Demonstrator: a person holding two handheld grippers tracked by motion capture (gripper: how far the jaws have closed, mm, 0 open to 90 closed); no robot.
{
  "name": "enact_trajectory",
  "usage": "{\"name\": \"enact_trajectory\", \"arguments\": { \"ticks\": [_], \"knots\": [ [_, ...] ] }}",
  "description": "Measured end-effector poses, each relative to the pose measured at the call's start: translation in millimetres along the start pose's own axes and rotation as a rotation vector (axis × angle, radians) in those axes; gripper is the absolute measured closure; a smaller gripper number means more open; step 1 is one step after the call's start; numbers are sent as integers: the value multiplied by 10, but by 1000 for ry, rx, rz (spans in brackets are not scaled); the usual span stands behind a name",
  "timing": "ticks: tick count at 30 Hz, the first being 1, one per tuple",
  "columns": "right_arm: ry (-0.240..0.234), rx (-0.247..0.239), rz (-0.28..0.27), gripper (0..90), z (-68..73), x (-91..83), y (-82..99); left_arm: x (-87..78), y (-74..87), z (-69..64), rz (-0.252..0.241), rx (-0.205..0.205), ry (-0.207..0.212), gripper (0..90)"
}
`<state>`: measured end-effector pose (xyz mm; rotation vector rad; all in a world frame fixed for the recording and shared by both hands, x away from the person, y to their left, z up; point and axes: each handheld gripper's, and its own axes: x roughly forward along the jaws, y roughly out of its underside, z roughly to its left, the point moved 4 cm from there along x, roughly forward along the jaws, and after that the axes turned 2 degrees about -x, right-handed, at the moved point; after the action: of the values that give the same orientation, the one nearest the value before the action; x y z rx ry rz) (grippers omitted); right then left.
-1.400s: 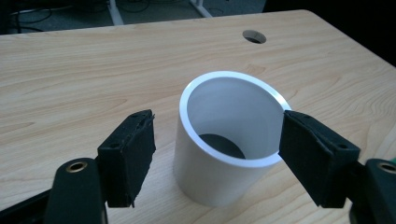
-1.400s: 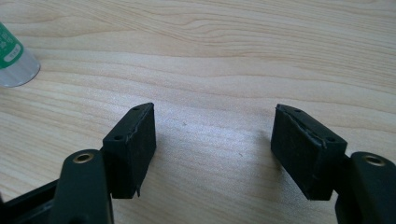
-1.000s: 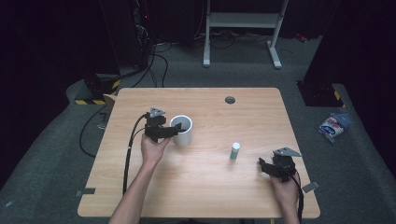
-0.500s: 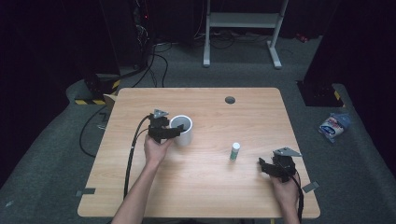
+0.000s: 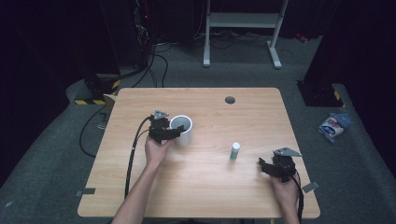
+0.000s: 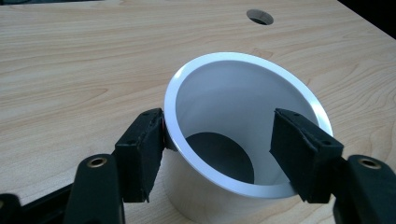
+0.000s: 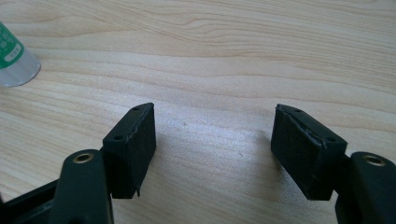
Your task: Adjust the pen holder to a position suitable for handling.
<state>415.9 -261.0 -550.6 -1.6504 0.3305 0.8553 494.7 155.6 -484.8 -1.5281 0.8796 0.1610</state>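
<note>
One counter of pale wood grain carried everything, rectangular, with one round dark hole near its far edge. On it stood one white cup, a smooth cylinder with a thin rim, left of the counter's middle; its inside held nothing but a dark round floor. One small white bottle with green print stood upright to the right of the cup, well apart from it.

Two claws were in use. The left claw had just been closing, one black pad against the outside of the cup's wall and the other inside the cup; whether the inner pad pressed the wall I could not tell. The right claw stood released above bare wood near the counter's near right corner, nothing between its pads.
</note>
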Motion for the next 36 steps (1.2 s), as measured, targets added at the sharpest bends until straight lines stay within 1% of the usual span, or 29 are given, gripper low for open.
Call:
{"name": "enact_trajectory", "arguments": {
  "ticks": [5,13,15,22,25,36],
  "knots": [
    [-1,2,1,311,1,-1,0,-5,15,-5,-7,-4,10,355],
    [0,0,0,311,0,0,0,-25,28,-27,-5,10,15,370],
    [-1,1,1,311,1,-1,0,-28,34,-42,-3,6,21,369],
    [-1,1,1,311,1,-1,0,-48,48,-94,8,32,28,372],
    [0,0,0,311,-1,0,0,-54,65,-116,-1,20,36,373],
    [-1,1,1,311,1,0,0,-104,126,-175,-10,36,53,378]
  ]
}}
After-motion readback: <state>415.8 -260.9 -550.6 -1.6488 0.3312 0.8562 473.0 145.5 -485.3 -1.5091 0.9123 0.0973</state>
